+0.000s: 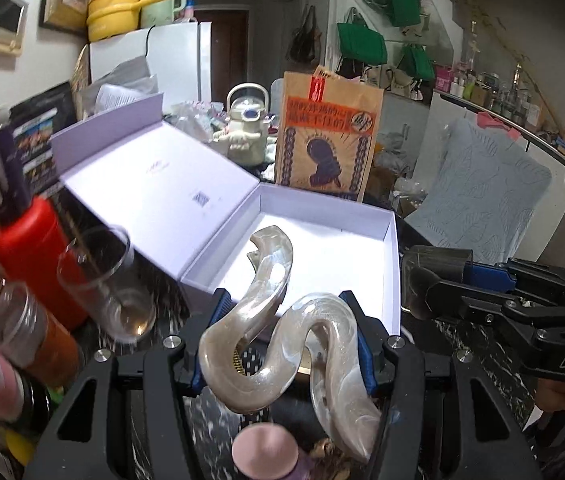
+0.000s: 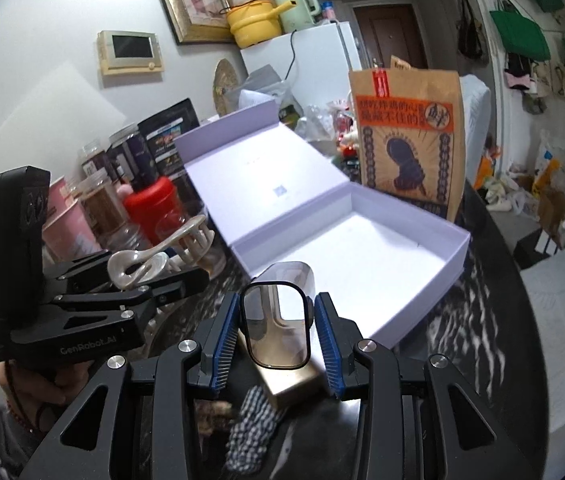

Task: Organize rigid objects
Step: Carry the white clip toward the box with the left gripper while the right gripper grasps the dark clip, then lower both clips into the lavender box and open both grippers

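Beyond both sets of jaws, one open white box (image 1: 392, 264) is lying on the dark marbled table (image 2: 482, 312), its lid (image 1: 154, 184) folded back flat to the left and its inside showing bare white. Standing just behind the box, one brown paper bag (image 1: 328, 136) with red and blue print is facing the cameras. To the left of the left jaws, one red bottle (image 1: 38, 256) is standing among several jars, with two clear glasses (image 1: 98, 280) just in front of it; the nearer one is blurring at the frame edge.

Two grippers are showing. One left gripper (image 1: 286, 340) is holding one pearly cream hair claw (image 1: 266, 312), its blue pads pressing the curved body from both sides at a middling width; the claw's tip is reaching out over the near wall of the box. In the right wrist view the same claw (image 2: 150, 260) is sticking up from those jaws, left of the box. One right gripper (image 2: 276, 332) is clamping one small clear smoky case (image 2: 276, 320) with a dark rim, the jaws standing narrow against its two sides, just short of the box's near corner. Below the right jaws, one gold bar-like thing (image 2: 294, 380) and one black-and-white checked scrunchie (image 2: 250, 428) are lying on the table. One pink rounded thing (image 1: 262, 452) is sitting under the left jaws.
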Demonstrator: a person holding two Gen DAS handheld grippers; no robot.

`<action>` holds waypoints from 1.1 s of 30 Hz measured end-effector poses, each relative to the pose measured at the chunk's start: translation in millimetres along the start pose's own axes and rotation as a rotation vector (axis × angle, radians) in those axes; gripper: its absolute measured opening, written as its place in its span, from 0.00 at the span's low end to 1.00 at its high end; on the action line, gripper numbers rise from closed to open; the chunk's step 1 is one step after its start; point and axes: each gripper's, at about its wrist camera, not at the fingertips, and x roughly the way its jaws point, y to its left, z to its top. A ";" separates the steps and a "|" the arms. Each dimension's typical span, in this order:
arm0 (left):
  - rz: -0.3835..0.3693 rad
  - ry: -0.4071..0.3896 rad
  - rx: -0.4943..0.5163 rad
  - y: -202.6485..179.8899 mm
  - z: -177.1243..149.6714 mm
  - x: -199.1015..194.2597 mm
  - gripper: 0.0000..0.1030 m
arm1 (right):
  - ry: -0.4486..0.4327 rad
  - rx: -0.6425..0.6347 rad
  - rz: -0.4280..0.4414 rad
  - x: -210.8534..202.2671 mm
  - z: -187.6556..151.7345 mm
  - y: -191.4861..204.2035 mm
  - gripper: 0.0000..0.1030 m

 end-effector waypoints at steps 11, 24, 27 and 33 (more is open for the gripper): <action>0.006 -0.057 0.057 -8.7 47.4 11.7 0.53 | -0.048 -0.023 0.020 4.1 47.4 -14.3 0.37; -0.008 -0.115 0.071 -9.2 97.1 37.9 0.53 | -0.097 -0.008 0.002 16.6 103.2 -33.8 0.37; 0.022 -0.119 0.074 -7.9 104.3 47.9 0.53 | -0.091 -0.004 0.005 26.4 113.6 -37.7 0.37; 0.082 -0.074 0.073 -0.1 101.7 76.6 0.53 | -0.035 0.026 -0.007 57.4 114.5 -47.7 0.37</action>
